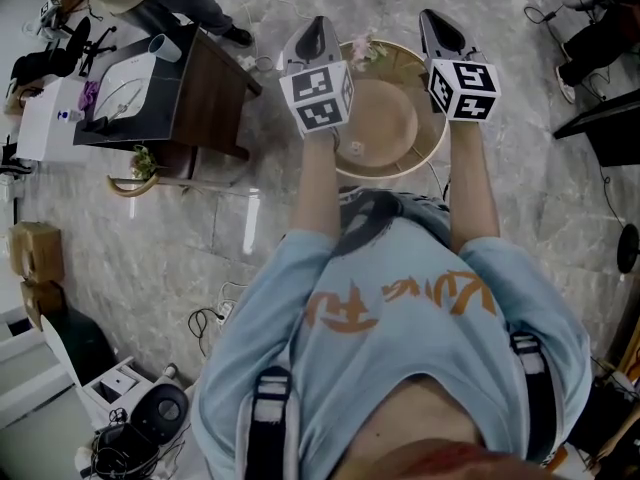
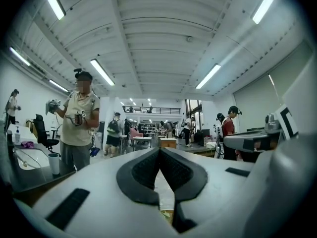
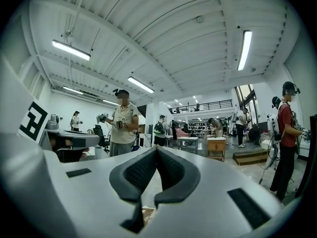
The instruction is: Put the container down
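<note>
Left tongs [image 1: 318, 22], right tongs [image 1: 430, 16] closed, round table [image 1: 425, 154], desk [image 1: 215, 88]

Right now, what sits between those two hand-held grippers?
In the head view, a round tan table shows between the left gripper and right gripper, with small flowers at its far edge.

No legible text; orange shirt print [image 1: 400, 303] indecipherable

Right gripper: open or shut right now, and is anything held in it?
Shut and empty. In the right gripper view, the right gripper has its dark pads meeting at the tips, with nothing between them.
</note>
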A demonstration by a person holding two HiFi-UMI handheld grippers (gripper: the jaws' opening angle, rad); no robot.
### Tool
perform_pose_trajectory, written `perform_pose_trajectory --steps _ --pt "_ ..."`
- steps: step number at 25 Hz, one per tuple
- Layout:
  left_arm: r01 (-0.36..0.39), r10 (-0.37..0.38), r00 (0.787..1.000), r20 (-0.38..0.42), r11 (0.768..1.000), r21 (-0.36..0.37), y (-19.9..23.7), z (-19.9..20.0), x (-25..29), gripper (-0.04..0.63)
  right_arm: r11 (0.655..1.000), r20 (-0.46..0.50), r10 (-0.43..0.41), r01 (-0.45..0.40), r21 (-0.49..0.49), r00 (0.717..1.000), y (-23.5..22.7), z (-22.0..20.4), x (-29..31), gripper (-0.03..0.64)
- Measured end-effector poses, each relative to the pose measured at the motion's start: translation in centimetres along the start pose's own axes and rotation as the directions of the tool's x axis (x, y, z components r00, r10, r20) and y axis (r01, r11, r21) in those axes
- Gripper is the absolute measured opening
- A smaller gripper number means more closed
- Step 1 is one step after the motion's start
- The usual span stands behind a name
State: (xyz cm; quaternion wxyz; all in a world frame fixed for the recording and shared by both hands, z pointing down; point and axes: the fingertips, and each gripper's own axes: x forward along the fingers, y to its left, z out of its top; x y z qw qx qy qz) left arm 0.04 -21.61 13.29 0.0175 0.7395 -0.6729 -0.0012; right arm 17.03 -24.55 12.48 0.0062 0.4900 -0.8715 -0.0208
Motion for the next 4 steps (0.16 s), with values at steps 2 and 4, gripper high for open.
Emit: perform_pose_trajectory --steps 2,4 --pt "-0.007 0.007 1.000 0.002 1.000 -0.001 0.10 0.11 0.26 0.025 1.000 0.002 0.000 0.000 0.001 1.000 -0.19 0.16 0.22 0.011" --pt "-0.014 0.014 1.000 0.003 1.000 -0.004 0.26 0.24 0.50 0.025 1.000 0.006 0.004 -0.004 0.000 1.000 -0.19 0.44 0.50 0.011"
